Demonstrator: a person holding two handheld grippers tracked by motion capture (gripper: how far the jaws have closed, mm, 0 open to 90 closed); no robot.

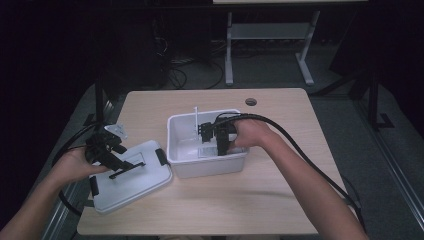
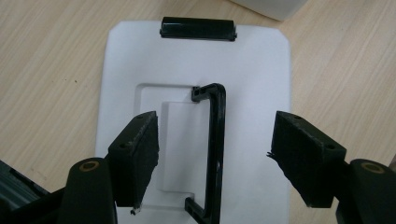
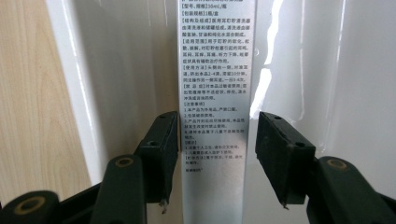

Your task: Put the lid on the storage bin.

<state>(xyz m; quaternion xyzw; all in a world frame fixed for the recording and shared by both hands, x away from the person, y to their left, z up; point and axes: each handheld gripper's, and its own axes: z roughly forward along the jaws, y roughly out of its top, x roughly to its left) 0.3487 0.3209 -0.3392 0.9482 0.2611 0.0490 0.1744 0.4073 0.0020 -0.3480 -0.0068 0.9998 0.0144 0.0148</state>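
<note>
A slim silver box (image 3: 215,70) covered in printed text lies inside the white plastic bin (image 1: 210,167) at the table's middle. My right gripper (image 3: 217,140) reaches down into the bin (image 3: 327,70) with the box between its jaws. The left pad sits at the box's edge and a thin gap shows at the right pad, so the gripper (image 1: 212,142) is open. The bin's white lid (image 2: 261,84) rests flat on the table at the left. My left gripper (image 2: 217,135) hovers open above it, its pads on either side of the lid's black handle (image 2: 217,140) without touching.
The lid (image 1: 140,185) has a black latch clip (image 2: 197,28) at its far end and lies near the table's left edge. A thin white upright piece (image 1: 196,117) stands in the bin. A cable hole (image 1: 251,102) sits at the back. Bare wooden tabletop (image 1: 240,205) lies in front.
</note>
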